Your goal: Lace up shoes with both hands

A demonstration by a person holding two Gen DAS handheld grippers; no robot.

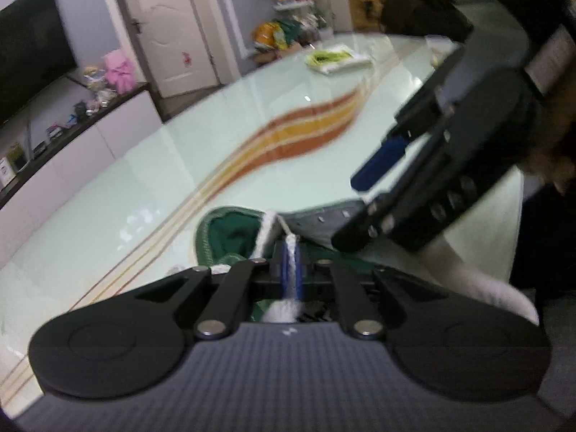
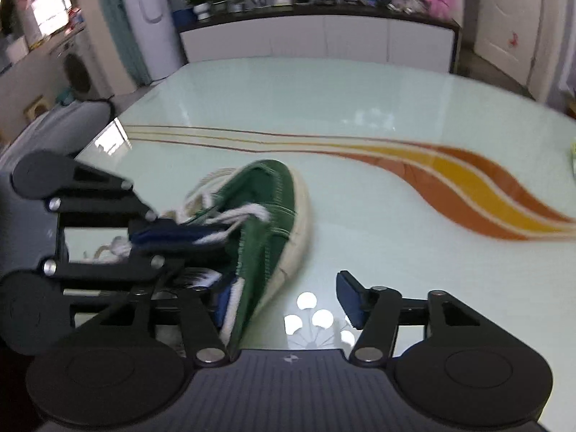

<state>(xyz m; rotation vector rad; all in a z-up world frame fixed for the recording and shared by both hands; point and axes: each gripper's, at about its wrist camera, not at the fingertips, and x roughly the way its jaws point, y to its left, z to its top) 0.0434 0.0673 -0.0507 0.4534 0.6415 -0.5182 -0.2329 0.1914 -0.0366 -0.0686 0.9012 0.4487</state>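
A green canvas shoe (image 2: 268, 208) with a cream sole lies tilted on the pale glass table (image 2: 360, 108). My left gripper (image 1: 289, 270) is shut on a white lace (image 1: 292, 248) that runs out of the shoe (image 1: 230, 234); the right wrist view shows this gripper (image 2: 205, 237) from the left, with the lace (image 2: 244, 214) stretched toward the shoe's eyelets. My right gripper (image 2: 288, 300) is open just above the shoe's side. Its left pad sits against the shoe and its right pad hangs over bare glass. Seen from the left wrist, the right gripper (image 1: 363, 198) hovers over the shoe's grey tongue.
Orange and yellow stripes (image 2: 468, 187) cross the table. A white and yellow packet (image 1: 336, 58) lies at its far side. A grey chair back (image 2: 54, 126) stands by the table's left edge. A low white cabinet (image 2: 324, 39) and a door lie beyond.
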